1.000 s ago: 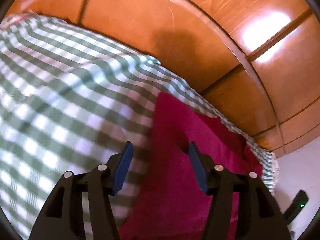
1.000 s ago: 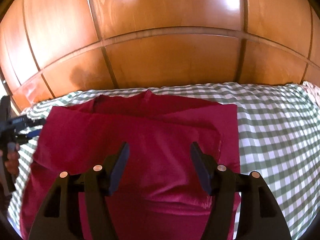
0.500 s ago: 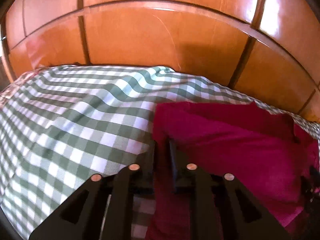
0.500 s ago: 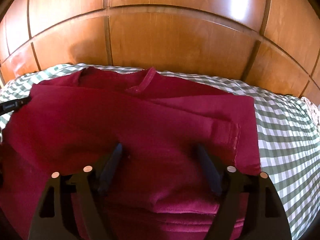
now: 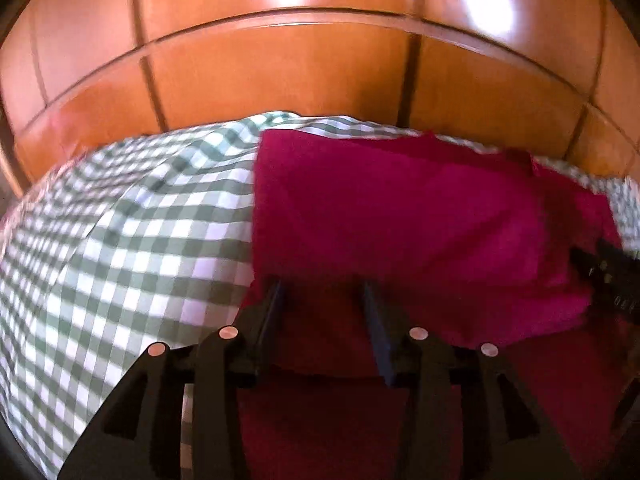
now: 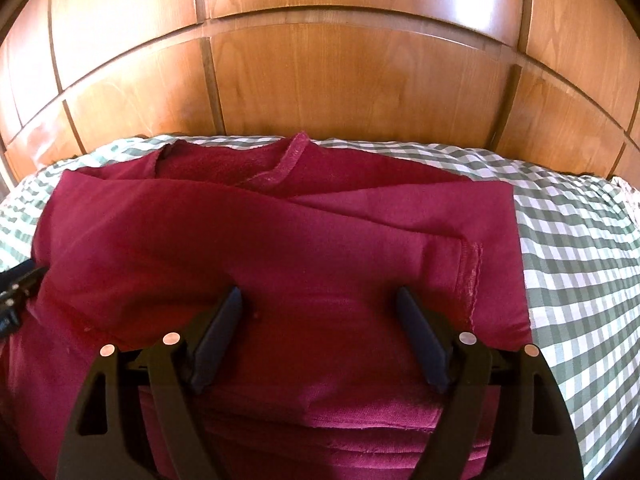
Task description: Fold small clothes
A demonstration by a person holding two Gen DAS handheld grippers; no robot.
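On the bed: a dark red garment (image 6: 280, 248) lies partly folded on the green-and-white checked cover (image 6: 580, 272), close to the wooden panelled wall (image 6: 340, 80).
Garment details: a sleeve with a stitched cuff (image 6: 472, 264) lies across the body toward the right; the neckline (image 6: 288, 160) points toward the wall; folded layers are stacked at the near edge.
Right gripper (image 6: 320, 312): jaws spread wide, hanging low over the middle of the garment, pads not pressing on the cloth.
Left gripper (image 5: 322, 292): at the garment's left edge, jaws opening with red fabric lying in the gap; pads stand apart from it. This view is blurred.
Cross views: each gripper's black frame shows at the side edge of the other's view.
Cover: bare checked cloth lies to the left (image 5: 120, 240) and right of the garment.
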